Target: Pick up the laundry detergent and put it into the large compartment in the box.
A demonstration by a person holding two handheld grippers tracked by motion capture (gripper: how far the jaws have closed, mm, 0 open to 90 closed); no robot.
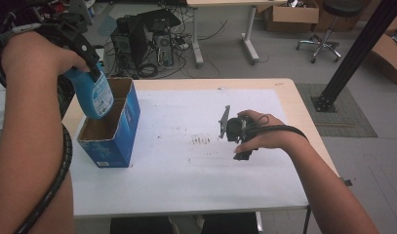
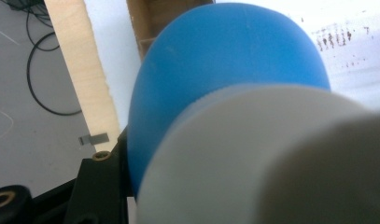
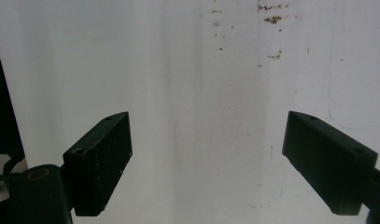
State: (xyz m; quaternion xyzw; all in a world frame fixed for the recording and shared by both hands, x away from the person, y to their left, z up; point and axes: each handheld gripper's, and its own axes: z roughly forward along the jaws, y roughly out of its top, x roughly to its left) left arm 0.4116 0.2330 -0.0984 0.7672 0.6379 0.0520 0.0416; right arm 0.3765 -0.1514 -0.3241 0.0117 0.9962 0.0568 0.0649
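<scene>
A blue bottle [image 1: 96, 96] with a printed label hangs tilted over the open top of a blue cardboard box [image 1: 132, 118] at the table's left side. My left gripper [image 1: 91, 73] is shut on the bottle's upper part. In the left gripper view the bottle's blue body [image 2: 225, 70] and its grey cap [image 2: 253, 154] sit very close, with the brown inside of the box [image 2: 150, 23] behind them. My right gripper [image 1: 242, 155] rests low over the white sheet at centre right, held by a hand. Its jaws [image 3: 208, 163] stand wide open with nothing between them.
A white sheet [image 1: 186, 170] with small brown stains [image 1: 201, 140] covers the wooden table [image 1: 288, 97]. Beyond the far edge are computer towers [image 1: 147, 41] and cables on the floor. A black frame post [image 1: 352, 53] stands at the right.
</scene>
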